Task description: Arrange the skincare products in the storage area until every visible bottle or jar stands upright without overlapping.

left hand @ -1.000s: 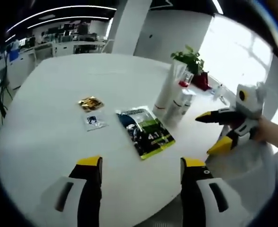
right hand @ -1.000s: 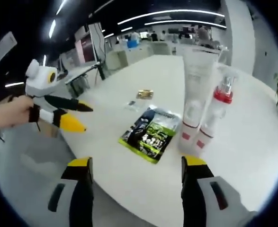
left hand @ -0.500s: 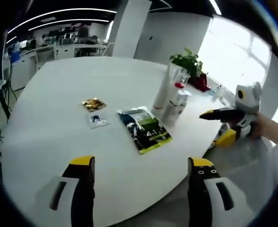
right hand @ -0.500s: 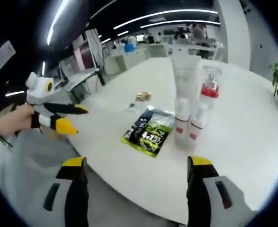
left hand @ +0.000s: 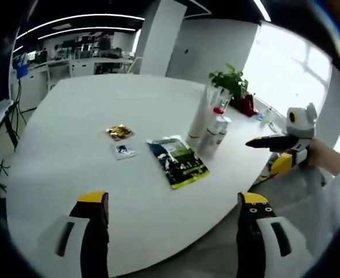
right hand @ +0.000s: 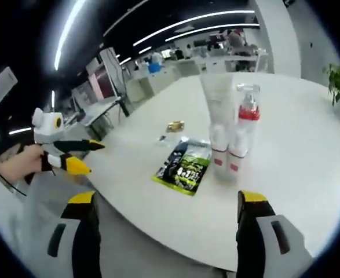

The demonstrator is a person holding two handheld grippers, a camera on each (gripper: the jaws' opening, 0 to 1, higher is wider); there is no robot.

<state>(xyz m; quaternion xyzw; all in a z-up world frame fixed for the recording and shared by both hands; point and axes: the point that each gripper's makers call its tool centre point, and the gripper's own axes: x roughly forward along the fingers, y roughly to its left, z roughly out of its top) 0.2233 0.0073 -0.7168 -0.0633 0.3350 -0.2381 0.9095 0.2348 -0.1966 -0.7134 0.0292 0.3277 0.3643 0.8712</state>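
Bottles (right hand: 230,136) upright on white table (left hand: 88,145), open office.

White grippers (left hand: 172,237), black jaws, seemingly yellow-tipped.

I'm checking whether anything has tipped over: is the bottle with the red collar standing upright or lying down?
Upright. The red-collared bottle stands on its base on the white table, clear cap on top, beside the tall white tube.
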